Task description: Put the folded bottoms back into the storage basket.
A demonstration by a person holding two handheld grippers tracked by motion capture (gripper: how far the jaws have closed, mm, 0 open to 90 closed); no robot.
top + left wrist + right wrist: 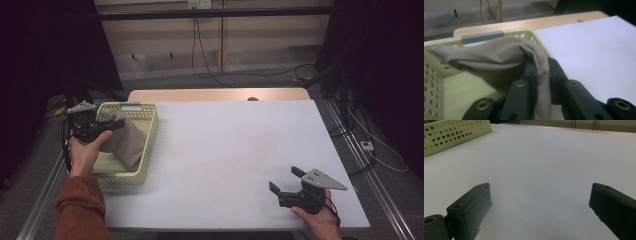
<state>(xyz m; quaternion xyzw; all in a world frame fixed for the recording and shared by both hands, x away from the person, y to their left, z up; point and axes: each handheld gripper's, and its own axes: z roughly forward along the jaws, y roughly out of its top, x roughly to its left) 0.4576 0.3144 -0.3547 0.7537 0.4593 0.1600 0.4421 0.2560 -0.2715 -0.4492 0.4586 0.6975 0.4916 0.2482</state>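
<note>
Left gripper (541, 72) clamped on beige cloth (499, 57), bunched above yellow perforated basket (147, 135), presumably for lifting. Right gripper (286, 181) wide open, empty, parked near table (240, 145) edge.

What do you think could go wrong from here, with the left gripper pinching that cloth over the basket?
1. The left gripper is shut on just a fold of the beige cloth; that fold could slip free if pulled.
2. The rest of the cloth drapes inside the yellow-green perforated basket, so lifting might drag or tip the basket.
3. The right gripper hangs open over the white table, far from the basket, so it cannot steady it.
</note>
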